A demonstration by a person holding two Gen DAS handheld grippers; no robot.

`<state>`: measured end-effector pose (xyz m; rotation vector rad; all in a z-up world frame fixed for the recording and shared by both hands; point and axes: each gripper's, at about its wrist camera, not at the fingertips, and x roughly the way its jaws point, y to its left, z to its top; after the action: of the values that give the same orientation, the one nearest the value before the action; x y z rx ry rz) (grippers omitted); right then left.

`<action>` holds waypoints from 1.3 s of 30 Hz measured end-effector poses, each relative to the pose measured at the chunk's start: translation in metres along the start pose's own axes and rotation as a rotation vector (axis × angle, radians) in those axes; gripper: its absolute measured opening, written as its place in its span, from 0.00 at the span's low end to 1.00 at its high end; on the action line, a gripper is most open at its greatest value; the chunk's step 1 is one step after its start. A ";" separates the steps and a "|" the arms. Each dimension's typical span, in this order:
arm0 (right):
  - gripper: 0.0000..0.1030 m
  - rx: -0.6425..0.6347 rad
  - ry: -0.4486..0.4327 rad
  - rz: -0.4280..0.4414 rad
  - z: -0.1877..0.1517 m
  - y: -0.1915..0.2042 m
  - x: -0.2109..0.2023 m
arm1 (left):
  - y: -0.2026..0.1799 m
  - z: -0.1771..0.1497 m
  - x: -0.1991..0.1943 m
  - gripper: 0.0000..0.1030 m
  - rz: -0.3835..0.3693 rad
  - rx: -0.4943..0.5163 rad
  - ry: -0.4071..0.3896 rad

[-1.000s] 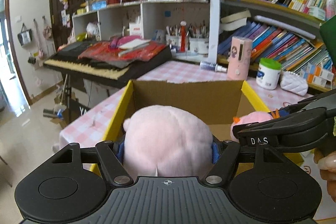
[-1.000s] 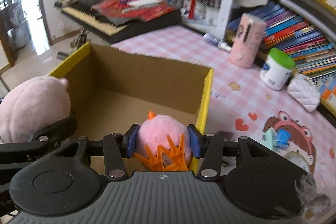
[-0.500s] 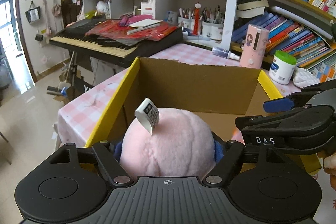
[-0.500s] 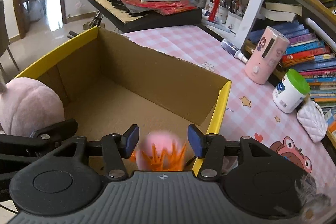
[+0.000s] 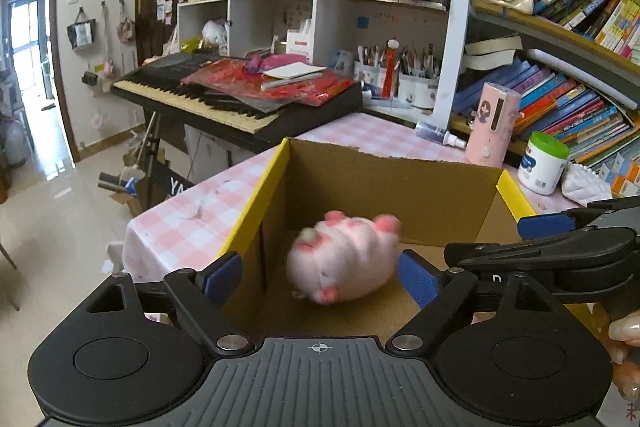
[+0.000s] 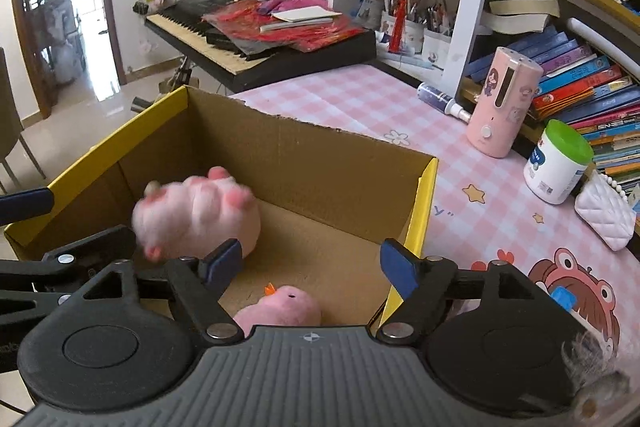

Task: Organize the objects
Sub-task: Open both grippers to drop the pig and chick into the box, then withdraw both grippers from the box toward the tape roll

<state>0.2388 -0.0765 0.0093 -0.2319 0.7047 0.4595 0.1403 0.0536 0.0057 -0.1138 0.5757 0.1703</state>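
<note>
Your left hand-held gripper [image 5: 320, 277] hangs over the near edge of an open cardboard box [image 5: 384, 179] on the pink-checked worktop [image 5: 192, 219], its blue-padded jaws opening with nothing pressed between them. A pale pink plush pig [image 5: 344, 259], blurred, lies inside the box on its cardboard floor, in line with the gap between the pads but clear of both. Your right hand-held gripper [image 6: 310, 265] is beside it over the same box, its jaws likewise opening and holding nothing. Just below them a smaller pink plush chick [image 6: 280, 311] with an orange crest rests on the box floor near the yellow-edged right wall. Seen from the right wrist, the pig [image 6: 196, 215] sits toward the box's left side, apart from the chick. Beyond the box, on the worktop, stand a pink cylinder dispenser [image 6: 504, 103], a green-lidded jar [image 6: 558, 163] and a white quilted purse [image 6: 606, 219], beside shelves crowded with books.
</note>
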 end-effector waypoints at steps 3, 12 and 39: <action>0.73 0.008 -0.020 -0.012 -0.001 0.000 -0.007 | -0.001 0.001 -0.005 0.85 -0.008 0.003 -0.017; 0.74 0.056 -0.096 -0.072 -0.006 0.000 -0.041 | -0.002 0.004 -0.025 0.89 -0.035 0.004 -0.076; 0.95 0.162 -0.089 -0.223 -0.095 0.038 -0.141 | 0.023 -0.033 -0.104 0.90 -0.073 -0.019 -0.155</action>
<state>0.0725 -0.1227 0.0311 -0.1347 0.6173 0.1980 0.0325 0.0577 0.0335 -0.1384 0.4147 0.1126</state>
